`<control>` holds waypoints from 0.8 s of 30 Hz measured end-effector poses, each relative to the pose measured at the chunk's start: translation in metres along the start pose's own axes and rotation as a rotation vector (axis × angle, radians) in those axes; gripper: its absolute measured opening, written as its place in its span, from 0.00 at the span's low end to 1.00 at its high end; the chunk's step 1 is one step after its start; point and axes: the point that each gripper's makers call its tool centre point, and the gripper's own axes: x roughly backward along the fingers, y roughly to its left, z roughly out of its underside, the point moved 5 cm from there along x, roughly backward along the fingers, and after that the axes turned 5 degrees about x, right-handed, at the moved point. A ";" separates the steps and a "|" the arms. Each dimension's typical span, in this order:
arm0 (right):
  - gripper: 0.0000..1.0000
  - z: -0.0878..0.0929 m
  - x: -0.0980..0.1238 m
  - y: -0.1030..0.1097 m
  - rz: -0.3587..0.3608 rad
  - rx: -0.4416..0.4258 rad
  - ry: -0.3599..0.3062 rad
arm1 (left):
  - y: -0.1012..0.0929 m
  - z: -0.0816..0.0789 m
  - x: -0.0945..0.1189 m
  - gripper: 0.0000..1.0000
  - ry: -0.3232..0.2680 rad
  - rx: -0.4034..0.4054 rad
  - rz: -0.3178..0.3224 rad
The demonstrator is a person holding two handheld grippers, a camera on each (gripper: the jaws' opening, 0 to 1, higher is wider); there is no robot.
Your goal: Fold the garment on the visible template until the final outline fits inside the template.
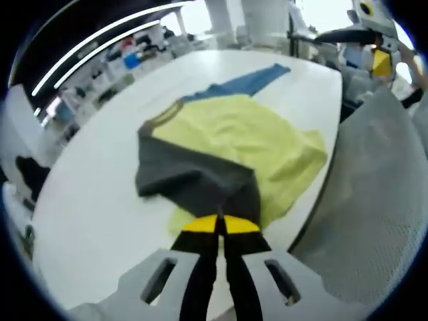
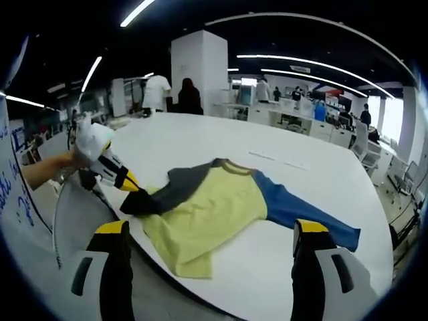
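I'm gripping the grey sleeve (image 1: 194, 177) in the closed left gripper (image 1: 219, 225), folding it over the yellow shirt (image 2: 200, 214); right gripper (image 2: 212, 244) open, blue sleeve (image 2: 301, 214) unfolded.

We see a wide white worktop (image 2: 281, 160) in an open office: a white square pillar (image 2: 198, 70), long ceiling light strips (image 2: 294, 61), desks (image 2: 294, 120) behind, people (image 2: 158, 92) standing far off.
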 end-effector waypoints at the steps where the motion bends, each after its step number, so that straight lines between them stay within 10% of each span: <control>1: 1.00 0.000 0.000 0.000 0.002 0.002 -0.001 | 0.005 0.001 0.001 0.00 0.001 0.003 -0.008; 24: 1.00 -0.003 0.001 -0.003 0.020 0.019 0.010 | 0.095 0.022 0.031 0.00 -0.015 0.074 -0.240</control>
